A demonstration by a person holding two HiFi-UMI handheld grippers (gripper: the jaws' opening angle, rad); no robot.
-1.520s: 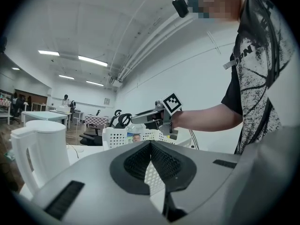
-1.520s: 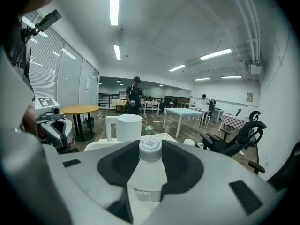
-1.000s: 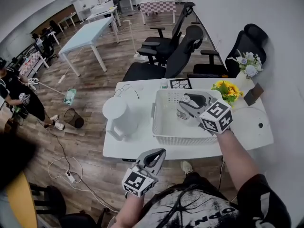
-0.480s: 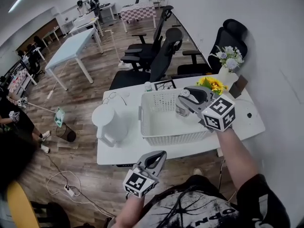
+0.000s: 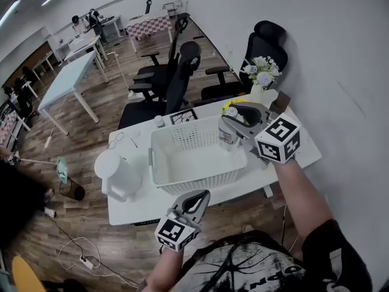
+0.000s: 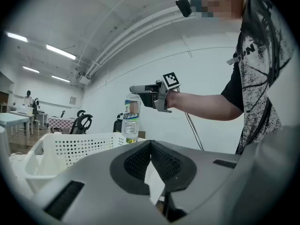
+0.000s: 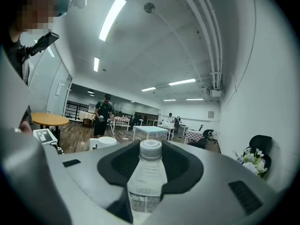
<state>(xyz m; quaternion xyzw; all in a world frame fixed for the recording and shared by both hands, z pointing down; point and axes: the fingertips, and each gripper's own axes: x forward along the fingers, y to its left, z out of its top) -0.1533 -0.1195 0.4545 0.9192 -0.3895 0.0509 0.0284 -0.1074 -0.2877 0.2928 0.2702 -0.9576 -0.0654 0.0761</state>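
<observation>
A white kettle [image 5: 118,175] stands at the left end of the counter [image 5: 141,204], lid on, so what it holds cannot be seen. Just beside it to the right sits a white basket [image 5: 194,163] with perforated walls, its open top facing up. Out in front of the counter's near edge, the left hand-held gripper [image 5: 197,198] hangs in the air with its jaws pressed together and nothing between them, well apart from the basket.

Over the basket's far right corner the right hand-held gripper [image 5: 231,121] is clamped on a clear water bottle [image 5: 226,137], gripping it just under the white cap. The bottle is upright and capped. From the left gripper view most of it shows above the basket's rim. How full it is cannot be made out.

Further right, at the counter's back edge, a vase [image 5: 259,95] holds white flowers [image 5: 259,72].
</observation>
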